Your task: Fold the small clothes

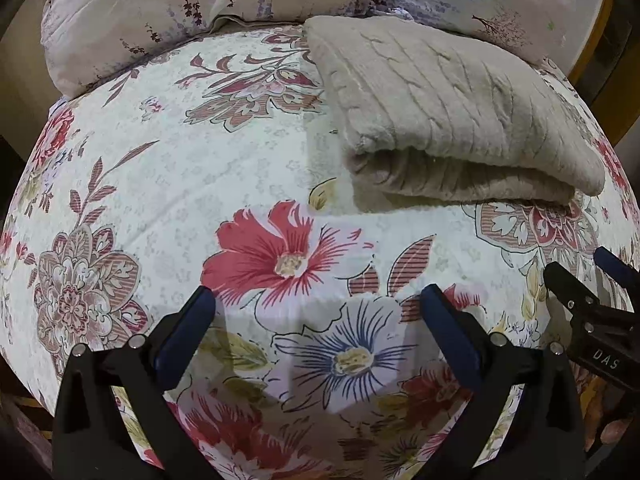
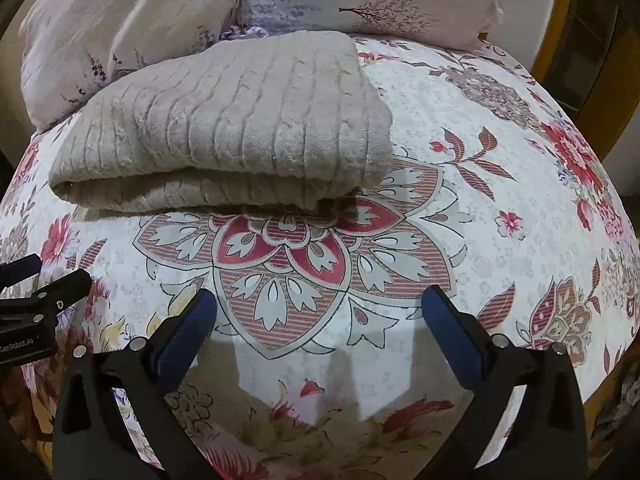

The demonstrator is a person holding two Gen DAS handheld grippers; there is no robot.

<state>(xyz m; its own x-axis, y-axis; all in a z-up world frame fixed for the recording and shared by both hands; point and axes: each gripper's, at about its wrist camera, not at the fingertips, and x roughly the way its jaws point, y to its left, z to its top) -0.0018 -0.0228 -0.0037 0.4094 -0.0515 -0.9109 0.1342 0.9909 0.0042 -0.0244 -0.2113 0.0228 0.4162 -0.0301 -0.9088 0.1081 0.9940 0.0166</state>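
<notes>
A folded beige plush cloth [image 1: 452,112] lies on the floral bedsheet [image 1: 200,168], ahead and to the right in the left wrist view. In the right wrist view the cloth [image 2: 236,128] lies ahead and to the left. My left gripper [image 1: 318,300] is open and empty, above the sheet, short of the cloth. My right gripper [image 2: 320,300] is open and empty, also short of the cloth. The right gripper shows at the right edge of the left wrist view [image 1: 576,268]. The left gripper shows at the left edge of the right wrist view [image 2: 40,276].
Pale floral pillows [image 1: 192,12] lie at the head of the bed, behind the cloth; they also show in the right wrist view [image 2: 360,0]. A wooden frame [image 2: 560,32] stands past the bed's right edge.
</notes>
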